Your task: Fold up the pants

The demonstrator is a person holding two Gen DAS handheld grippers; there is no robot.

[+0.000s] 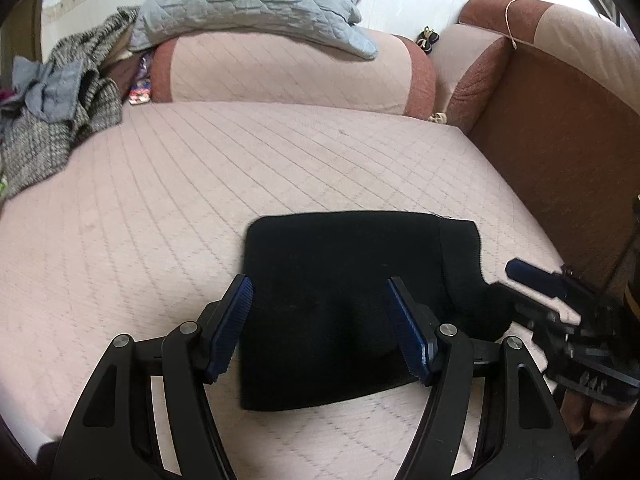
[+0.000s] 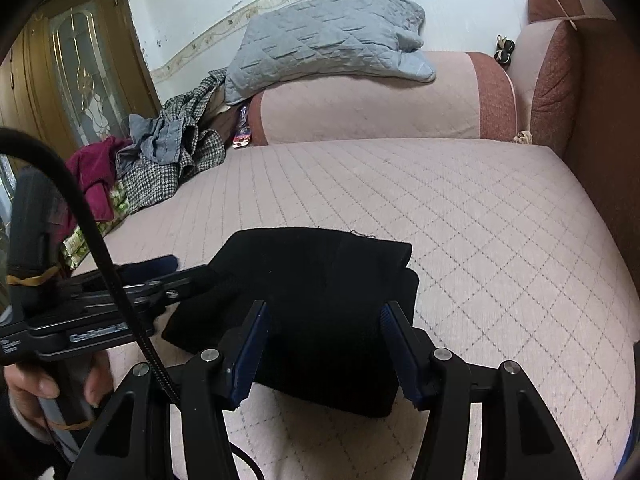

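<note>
The black pants [image 1: 340, 280] lie folded into a compact rectangle on the pink quilted bed cover [image 1: 200, 184]. My left gripper [image 1: 320, 300] is open, its blue pads straddling the near part of the bundle just above it. My right gripper [image 2: 326, 328] is open too, hovering over the near edge of the pants [image 2: 320, 292]. In the left wrist view the right gripper [image 1: 528, 284] shows at the pants' right side. In the right wrist view the left gripper [image 2: 176, 270] shows at the pants' left side. Neither gripper holds cloth.
A heap of clothes [image 2: 160, 160] lies at the far left of the bed. A grey quilted pillow [image 2: 328, 40] rests on a pink and brown bolster [image 2: 380, 96] at the back. A brown headboard [image 1: 560, 152] runs along the right. A wooden door [image 2: 72, 76] stands at left.
</note>
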